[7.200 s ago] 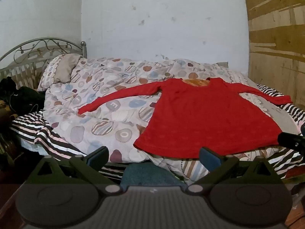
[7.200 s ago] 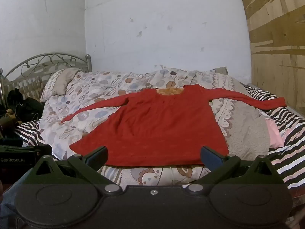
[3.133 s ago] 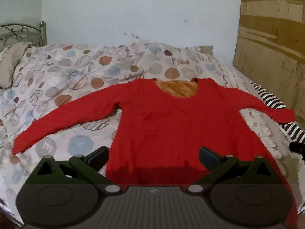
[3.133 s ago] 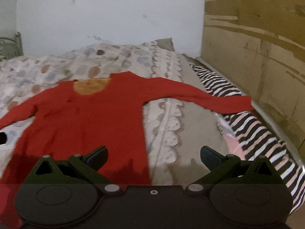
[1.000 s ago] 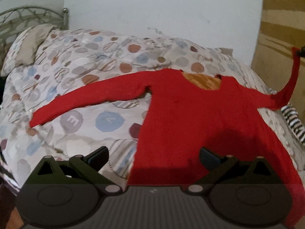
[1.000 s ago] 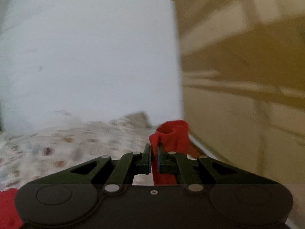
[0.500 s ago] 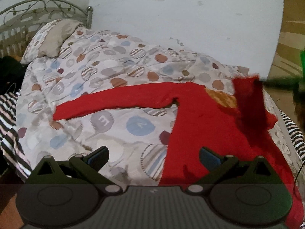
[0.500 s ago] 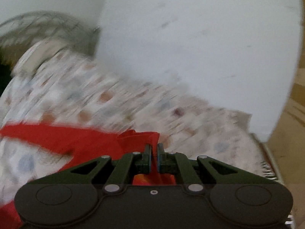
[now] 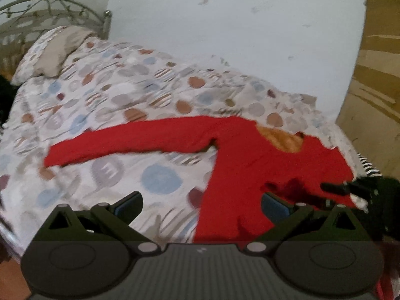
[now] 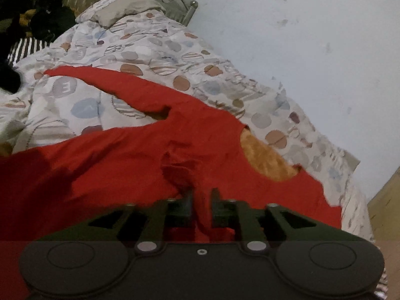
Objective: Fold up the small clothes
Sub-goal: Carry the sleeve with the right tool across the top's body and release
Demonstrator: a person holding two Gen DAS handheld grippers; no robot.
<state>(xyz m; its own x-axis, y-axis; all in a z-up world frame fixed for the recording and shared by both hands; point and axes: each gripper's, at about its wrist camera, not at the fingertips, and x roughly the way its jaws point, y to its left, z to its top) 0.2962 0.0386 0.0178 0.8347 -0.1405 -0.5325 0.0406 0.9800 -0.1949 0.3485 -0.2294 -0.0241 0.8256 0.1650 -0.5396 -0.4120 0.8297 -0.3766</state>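
Note:
A red long-sleeved top (image 9: 252, 165) lies flat on the bed, neck toward the wall; it also shows in the right wrist view (image 10: 125, 155). Its left sleeve (image 9: 130, 140) stretches out to the left. Its right sleeve (image 10: 180, 172) is folded across the chest, and its cuff sits between the fingers of my right gripper (image 10: 202, 200), whose jaws stand slightly apart, low over the top. The right gripper also shows in the left wrist view (image 9: 350, 187). My left gripper (image 9: 201, 203) is open and empty above the top's lower left edge.
A spotted duvet (image 9: 112, 95) covers the bed. A pillow (image 9: 55, 50) and a metal headboard (image 9: 50, 7) are at the left. A white wall (image 9: 237, 25) is behind, wooden panelling (image 9: 375, 75) at the right. Dark items (image 10: 47, 17) lie beside the pillow.
My right gripper has carried the right sleeve from the right side over onto the chest and lowered it; its jaws have parted a little. My left gripper has shifted left, still open.

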